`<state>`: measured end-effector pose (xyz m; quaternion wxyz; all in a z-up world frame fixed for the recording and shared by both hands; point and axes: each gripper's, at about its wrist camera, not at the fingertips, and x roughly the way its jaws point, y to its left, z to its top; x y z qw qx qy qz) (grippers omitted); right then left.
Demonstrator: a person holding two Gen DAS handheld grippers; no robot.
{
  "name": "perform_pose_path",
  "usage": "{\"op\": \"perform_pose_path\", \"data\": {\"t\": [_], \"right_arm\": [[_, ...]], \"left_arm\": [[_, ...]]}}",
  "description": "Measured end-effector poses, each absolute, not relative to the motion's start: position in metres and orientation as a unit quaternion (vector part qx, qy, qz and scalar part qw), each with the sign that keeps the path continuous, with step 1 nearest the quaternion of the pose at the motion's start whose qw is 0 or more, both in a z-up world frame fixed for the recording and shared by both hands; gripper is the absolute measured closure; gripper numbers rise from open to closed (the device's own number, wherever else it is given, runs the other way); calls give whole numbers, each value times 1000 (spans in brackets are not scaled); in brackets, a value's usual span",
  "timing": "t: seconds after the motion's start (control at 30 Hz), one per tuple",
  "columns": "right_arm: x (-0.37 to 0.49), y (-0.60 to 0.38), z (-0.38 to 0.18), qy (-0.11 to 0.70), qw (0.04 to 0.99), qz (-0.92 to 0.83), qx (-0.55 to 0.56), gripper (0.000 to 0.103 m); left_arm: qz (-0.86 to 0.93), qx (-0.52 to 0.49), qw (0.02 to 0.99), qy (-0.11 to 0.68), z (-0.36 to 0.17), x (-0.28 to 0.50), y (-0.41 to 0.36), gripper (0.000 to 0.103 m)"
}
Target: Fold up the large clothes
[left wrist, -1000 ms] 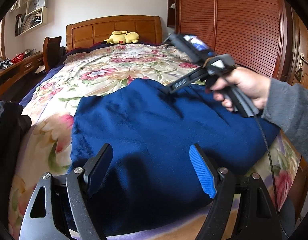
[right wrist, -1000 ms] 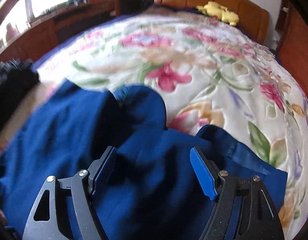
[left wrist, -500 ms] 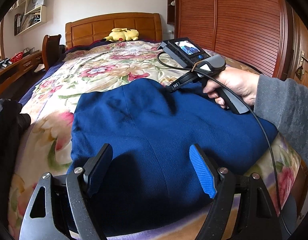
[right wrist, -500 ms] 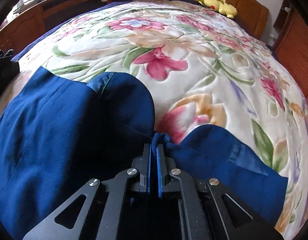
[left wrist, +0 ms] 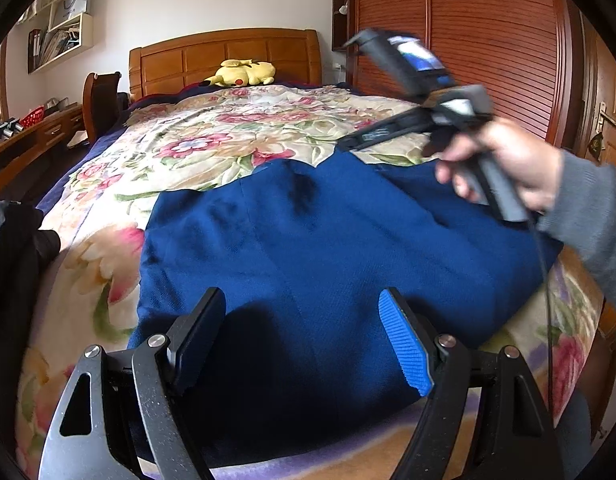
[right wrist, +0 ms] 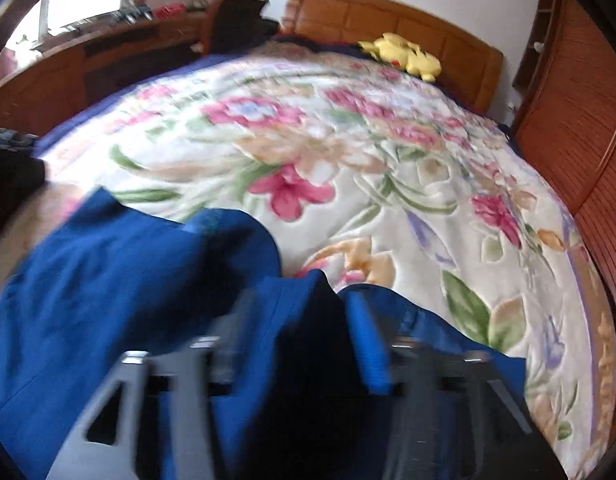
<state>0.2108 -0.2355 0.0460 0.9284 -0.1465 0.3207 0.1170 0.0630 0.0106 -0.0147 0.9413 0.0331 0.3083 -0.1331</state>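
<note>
Lying flat on the bedspread [left wrist: 212, 148], the blue garment [left wrist: 308, 240] looks soft, thick and limp; grip its edge at 12 o'clock. Left gripper [left wrist: 304, 344] spread empty; right gripper [right wrist: 304, 344] spread, blurred, cloth between.

The garment [left wrist: 327, 248] lies spread on the near end of the bed [left wrist: 228, 140], on top of the quilt [right wrist: 387, 184]. At the far end a plush toy [left wrist: 244, 74] rests against the headboard [left wrist: 228, 56]. A chair [left wrist: 102, 100] stands left of the bed near the headboard, beside a long surface [left wrist: 28, 140] along the left wall. Shelves [left wrist: 60, 36] hang on the far wall, upper left. A wardrobe [left wrist: 487, 40] fills the right side.
</note>
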Motion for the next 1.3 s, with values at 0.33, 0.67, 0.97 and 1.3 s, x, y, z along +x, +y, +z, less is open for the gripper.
{"op": "perform_pose_path", "data": {"t": [0.33, 0.67, 0.97, 1.3], "right_arm": [[53, -343, 38, 294, 948, 62, -107, 32], [15, -414, 5, 328, 944, -12, -28, 32], [22, -415, -14, 363, 932, -10, -15, 24], [4, -410, -10, 356, 934, -2, -6, 23]], "left_arm": [[-158, 32, 943, 292, -6, 54, -7, 23], [-182, 42, 935, 302, -12, 54, -34, 23], [-177, 81, 922, 334, -33, 55, -46, 23], [-178, 81, 921, 336, -34, 54, -45, 22]]}}
